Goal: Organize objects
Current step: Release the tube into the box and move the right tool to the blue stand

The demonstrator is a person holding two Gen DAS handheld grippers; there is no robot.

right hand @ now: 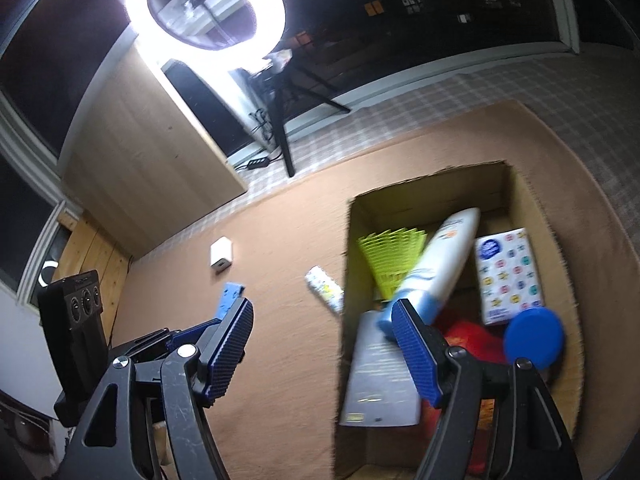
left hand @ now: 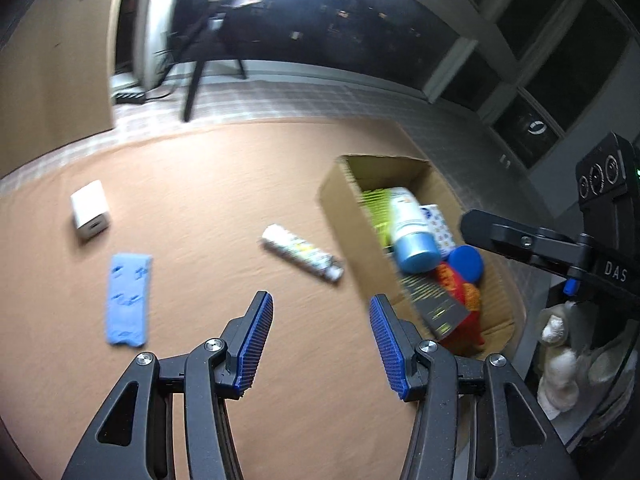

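Both jaws wide, nothing held: left gripper (left hand: 320,344), right gripper (right hand: 322,344). Cardboard box (right hand: 532,216) filling up; I judge the tube (left hand: 302,252) next, needing a crosswise pinch.

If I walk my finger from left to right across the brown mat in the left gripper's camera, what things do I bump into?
White box → blue cloth → white printed tube → cardboard box → white bottle with a blue cap → round blue lid.
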